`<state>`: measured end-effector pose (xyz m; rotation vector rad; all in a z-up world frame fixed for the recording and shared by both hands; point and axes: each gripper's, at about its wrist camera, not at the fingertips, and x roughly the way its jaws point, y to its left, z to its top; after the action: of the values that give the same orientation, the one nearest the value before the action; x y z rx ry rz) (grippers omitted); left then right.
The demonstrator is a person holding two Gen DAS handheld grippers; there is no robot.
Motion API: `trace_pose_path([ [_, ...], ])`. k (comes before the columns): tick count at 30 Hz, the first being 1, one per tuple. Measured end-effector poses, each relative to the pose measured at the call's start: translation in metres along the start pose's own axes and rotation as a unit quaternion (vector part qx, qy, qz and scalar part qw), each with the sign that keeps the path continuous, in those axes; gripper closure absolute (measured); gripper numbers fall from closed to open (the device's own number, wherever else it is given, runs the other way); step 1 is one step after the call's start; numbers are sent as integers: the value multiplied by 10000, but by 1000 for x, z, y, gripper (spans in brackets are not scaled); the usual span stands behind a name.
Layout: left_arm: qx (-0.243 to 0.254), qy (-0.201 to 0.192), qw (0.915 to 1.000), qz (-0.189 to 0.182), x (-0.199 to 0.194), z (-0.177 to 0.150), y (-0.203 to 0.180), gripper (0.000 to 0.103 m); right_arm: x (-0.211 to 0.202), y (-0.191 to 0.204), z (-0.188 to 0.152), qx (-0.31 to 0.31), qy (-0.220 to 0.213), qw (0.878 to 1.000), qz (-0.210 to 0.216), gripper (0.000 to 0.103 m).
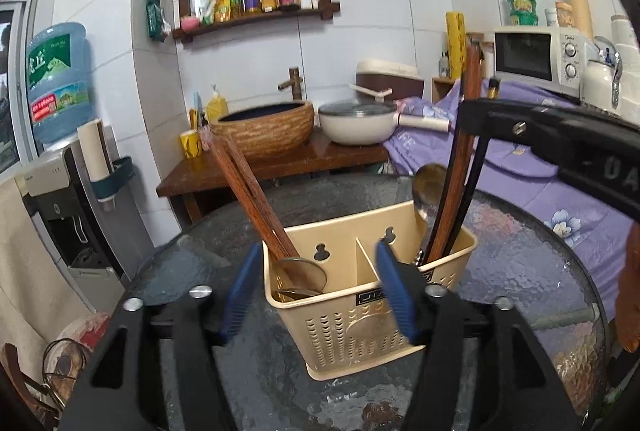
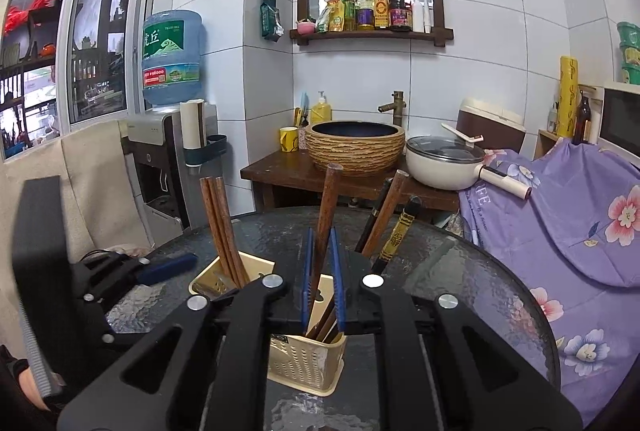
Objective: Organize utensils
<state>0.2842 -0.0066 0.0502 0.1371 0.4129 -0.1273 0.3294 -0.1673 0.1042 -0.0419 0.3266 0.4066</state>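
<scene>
A beige slotted utensil caddy (image 1: 360, 327) stands on the round glass table (image 1: 280, 383). Its left compartment holds wooden chopsticks (image 1: 248, 191) and a spoon (image 1: 300, 275). Its right compartment holds a ladle (image 1: 428, 191), a wooden chopstick and a black one. My left gripper (image 1: 316, 295) is open, its blue pads either side of the caddy's left half. My right gripper (image 2: 322, 279) is shut on a wooden chopstick (image 2: 326, 207) standing in the caddy (image 2: 308, 359); it also shows in the left wrist view (image 1: 532, 127). Black chopsticks (image 2: 396, 235) lean beside it.
A wooden stand (image 2: 280, 171) behind the table carries a basin (image 2: 356, 145) and a white lidded pan (image 2: 444, 159). A water dispenser (image 2: 168, 135) stands at the left. A purple floral cloth (image 2: 580, 215) covers the right side, with a microwave (image 1: 536, 57) behind.
</scene>
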Motion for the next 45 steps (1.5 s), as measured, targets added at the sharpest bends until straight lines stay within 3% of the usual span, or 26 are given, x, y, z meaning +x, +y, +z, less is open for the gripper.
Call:
trace_pose_path([
  [1, -23, -112, 9999, 14, -6, 0, 1, 32, -6, -1, 1, 34, -139, 9999, 26, 47],
  [2, -71, -249, 9997, 37, -15, -2, 3, 28, -12, -2, 2, 72, -309, 9995, 41, 36],
  [5, -125, -467, 9988, 53, -35, -9, 6, 17, -34, 3, 8, -115, -640, 9979, 18, 36],
  [6, -147, -566, 9983, 81, -43, -12, 7, 13, -40, 5, 9, -184, -715, 9973, -29, 31],
  [8, -252, -741, 9968, 131, -60, -19, 11, 6, -57, 10, 7, -301, -952, 9949, -105, 8],
  [9, -293, -787, 9964, 106, -65, -21, 13, 6, -68, 14, 4, -329, -1063, 9937, -114, 6],
  [15, -462, -908, 9948, 15, -103, -47, 17, 6, -112, 29, -23, -348, -989, 9945, 27, 6],
  [23, -335, -986, 9945, 77, -149, -88, 12, 6, -145, 30, -77, 219, -574, 9980, 144, 6],
  [29, -781, -773, 9938, 180, -167, -113, 16, 6, -162, 32, -118, 154, -381, 9991, -113, 6],
  [36, -626, -745, 9944, 407, -195, -127, 7, 6, -201, 32, -151, 217, -447, 9984, -285, 6],
  [45, -647, -802, 9942, 293, -226, -132, -1, 6, -256, 32, -172, 253, -761, 9965, -219, 6],
])
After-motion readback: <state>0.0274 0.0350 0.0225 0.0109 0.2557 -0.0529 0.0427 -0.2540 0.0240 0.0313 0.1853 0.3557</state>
